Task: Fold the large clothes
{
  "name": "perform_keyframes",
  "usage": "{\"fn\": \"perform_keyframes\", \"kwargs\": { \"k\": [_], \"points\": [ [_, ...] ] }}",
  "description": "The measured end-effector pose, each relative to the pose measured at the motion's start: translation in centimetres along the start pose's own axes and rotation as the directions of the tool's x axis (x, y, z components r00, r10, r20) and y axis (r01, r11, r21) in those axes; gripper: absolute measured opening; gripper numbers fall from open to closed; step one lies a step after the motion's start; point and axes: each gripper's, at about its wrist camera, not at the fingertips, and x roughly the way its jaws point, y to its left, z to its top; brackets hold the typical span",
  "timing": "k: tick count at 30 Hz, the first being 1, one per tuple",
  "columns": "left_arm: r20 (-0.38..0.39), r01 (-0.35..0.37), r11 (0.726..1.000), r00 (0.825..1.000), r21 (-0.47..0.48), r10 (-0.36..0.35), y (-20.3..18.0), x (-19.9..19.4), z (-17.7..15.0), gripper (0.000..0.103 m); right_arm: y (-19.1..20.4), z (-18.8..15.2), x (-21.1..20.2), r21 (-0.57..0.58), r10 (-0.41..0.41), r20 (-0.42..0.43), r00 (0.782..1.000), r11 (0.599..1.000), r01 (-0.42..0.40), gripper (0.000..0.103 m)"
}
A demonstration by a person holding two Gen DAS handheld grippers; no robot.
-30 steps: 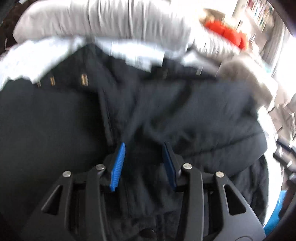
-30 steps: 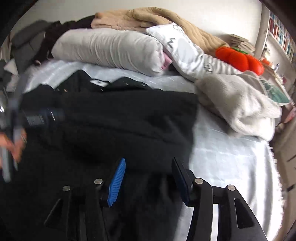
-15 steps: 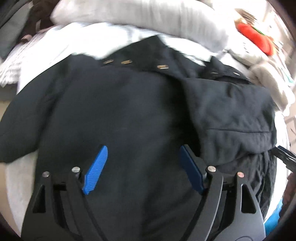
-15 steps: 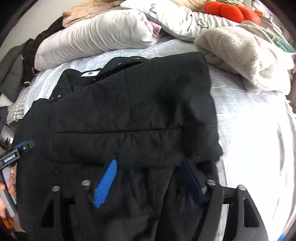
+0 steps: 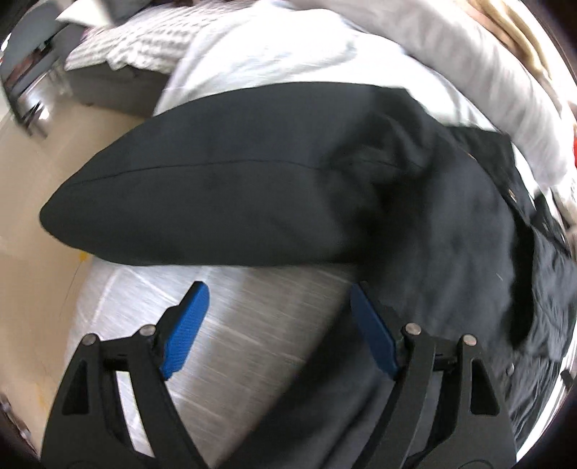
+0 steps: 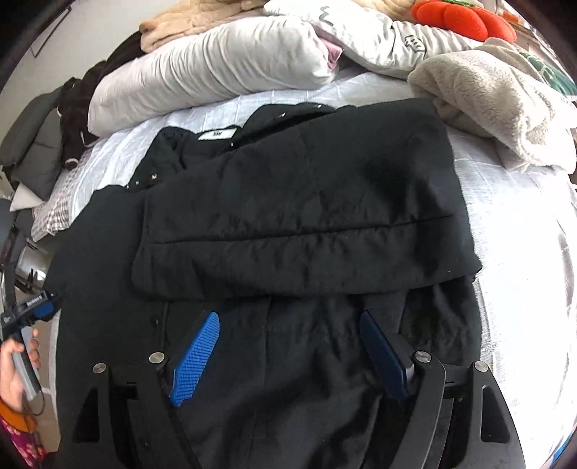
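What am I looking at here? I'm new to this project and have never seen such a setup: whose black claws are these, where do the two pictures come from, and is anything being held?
There is no robot. A person holds a hand-held two-finger gripper in each hand, and a wide-angle camera on each looks forward along its fingers, so each picture shows its own black claw with blue pads at the bottom.

The left gripper hangs open over the bed's white sheet, beside the jacket's outstretched sleeve. The right gripper is above the black jacket, its jaws opening; the pads press on nothing. Neither holds anything.

In the right view one sleeve already lies folded across the jacket's body. Behind it are a white pillow, a beige fleece blanket and an orange plush. At the left edge the person's hand holds the other gripper.
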Motion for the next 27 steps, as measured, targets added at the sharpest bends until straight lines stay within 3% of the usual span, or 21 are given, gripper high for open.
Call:
{"fn": "perform_keyframes", "kwargs": {
  "k": [5,12,14,15,16,18,21,24,26,27],
  "points": [
    [0.013,-0.006,0.996,1.0,-0.093,0.007,3.2,1.3,1.2,0.081,0.4,0.5,1.4,-0.011,-0.015,-0.007,1.0,1.0,0.015,0.082],
    [0.033,0.057,0.974,0.998,-0.221,-0.051,5.7,3.5,3.0,0.081,0.6,0.6,2.1,-0.027,-0.027,-0.015,1.0,0.999,0.027,0.083],
    [0.051,0.044,0.971,0.998,-0.236,-0.033,5.9,3.7,3.2,0.069,0.7,0.6,2.3,-0.031,-0.026,-0.02,0.999,0.999,0.025,0.083],
    [0.057,0.007,0.975,0.998,-0.222,0.005,5.8,3.7,3.3,0.045,0.7,0.6,2.4,-0.033,-0.023,-0.022,1.0,0.999,0.022,0.083],
    [0.066,-0.021,0.98,0.997,-0.199,0.035,5.4,3.6,3.5,0.004,0.8,0.6,2.5,-0.035,-0.022,-0.021,1.0,0.999,0.021,0.083],
    [0.093,-0.013,0.981,0.995,-0.195,0.031,5.1,3.1,3.8,0.0,0.9,0.8,2.7,-0.035,-0.023,-0.019,1.0,0.999,0.022,0.082],
    [0.239,-0.003,0.993,0.97,-0.117,0.031,2.8,-0.2,4.3,0.0,0.8,0.9,2.6,-0.03,-0.023,-0.009,1.0,0.999,0.023,0.082],
    [0.407,0.019,0.999,0.913,0.049,-0.037,-2.0,-5.4,4.2,0.0,0.3,1.1,2.2,-0.022,-0.025,0.009,1.0,0.999,0.025,0.082],
    [0.453,0.048,0.988,0.885,0.148,-0.111,-5.3,-8.3,3.9,0.0,0.0,1.3,1.9,-0.008,-0.019,0.02,1.0,1.0,0.019,0.082],
    [0.452,0.065,0.982,0.881,0.177,-0.139,-6.7,-9.3,4.0,0.0,-0.1,1.3,1.8,-0.002,-0.016,0.023,1.0,1.0,0.016,0.082]
  ]
}}
